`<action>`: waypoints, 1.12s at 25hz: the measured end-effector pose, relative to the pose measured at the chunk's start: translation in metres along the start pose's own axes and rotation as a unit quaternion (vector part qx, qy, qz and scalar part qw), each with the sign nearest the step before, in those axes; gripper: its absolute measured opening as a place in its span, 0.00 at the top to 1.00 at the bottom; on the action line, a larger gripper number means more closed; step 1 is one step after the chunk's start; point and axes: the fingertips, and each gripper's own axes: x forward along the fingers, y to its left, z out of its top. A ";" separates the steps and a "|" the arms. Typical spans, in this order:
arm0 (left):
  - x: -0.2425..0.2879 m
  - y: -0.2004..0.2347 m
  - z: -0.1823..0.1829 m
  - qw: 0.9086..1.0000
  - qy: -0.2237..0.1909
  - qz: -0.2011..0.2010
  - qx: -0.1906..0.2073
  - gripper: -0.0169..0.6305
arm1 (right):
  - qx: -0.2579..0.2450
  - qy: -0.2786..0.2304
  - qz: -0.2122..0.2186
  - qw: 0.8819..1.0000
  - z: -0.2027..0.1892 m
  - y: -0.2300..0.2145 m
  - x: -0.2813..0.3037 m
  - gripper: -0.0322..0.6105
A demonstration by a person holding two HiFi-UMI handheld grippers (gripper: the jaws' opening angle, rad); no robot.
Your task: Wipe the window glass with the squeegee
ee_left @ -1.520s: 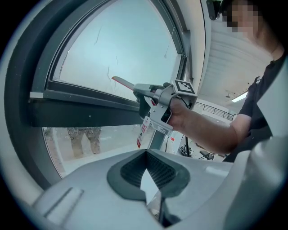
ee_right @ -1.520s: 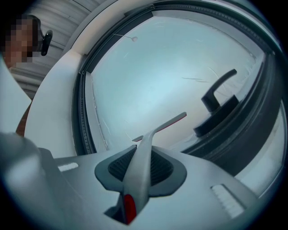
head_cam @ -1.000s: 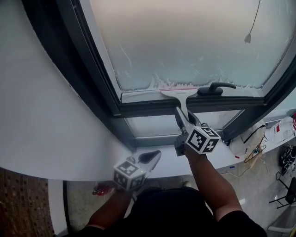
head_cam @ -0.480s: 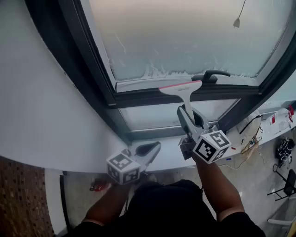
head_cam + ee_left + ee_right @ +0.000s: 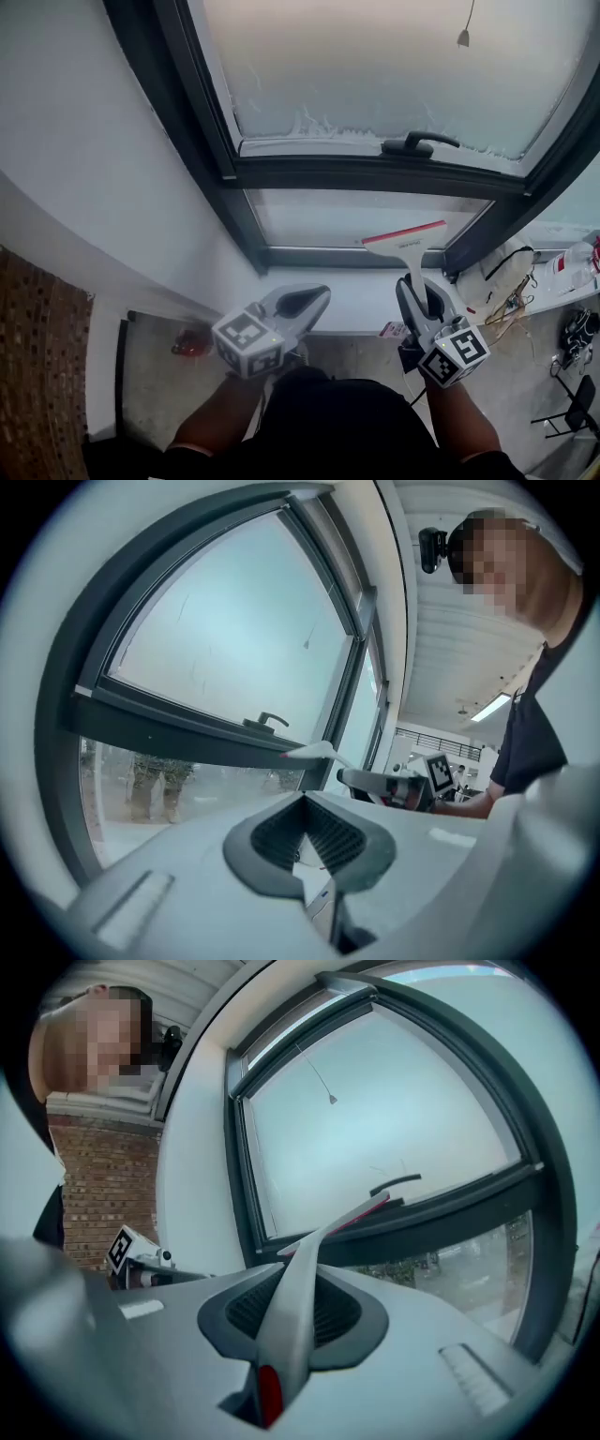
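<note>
Squeegee (image 5: 403, 235) handle was clenched between the fingers of the right gripper (image 5: 420, 289). Its red-edged blade was held clear of the window glass (image 5: 375, 66), low in front of the lower pane (image 5: 356, 217) and above the sill (image 5: 342, 302). The left gripper (image 5: 317, 296) hung near it over the sill, its fingers drawn together on nothing. A ragged white line of suds (image 5: 314, 127) lay along the bottom edge of the upper pane, just left of the window handle (image 5: 419, 142), and the glass above looked hazy.

By my judgement the step in hand was a pass down that upper pane. To do it well, the blade needed to be set high on the glass with its whole rubber edge touching and slightly tilted. It then wanted drawing down in one even pull, right through the suds line. Care was wanted near the window handle, which could catch the blade's end. The grip also needed firmness so the squeegee did not twist in the fingers.
</note>
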 end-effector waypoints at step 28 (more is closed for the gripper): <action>-0.041 -0.187 -0.078 0.998 -0.002 0.057 -0.020 0.97 | 0.035 0.039 0.038 0.998 -0.048 0.040 -0.200 0.81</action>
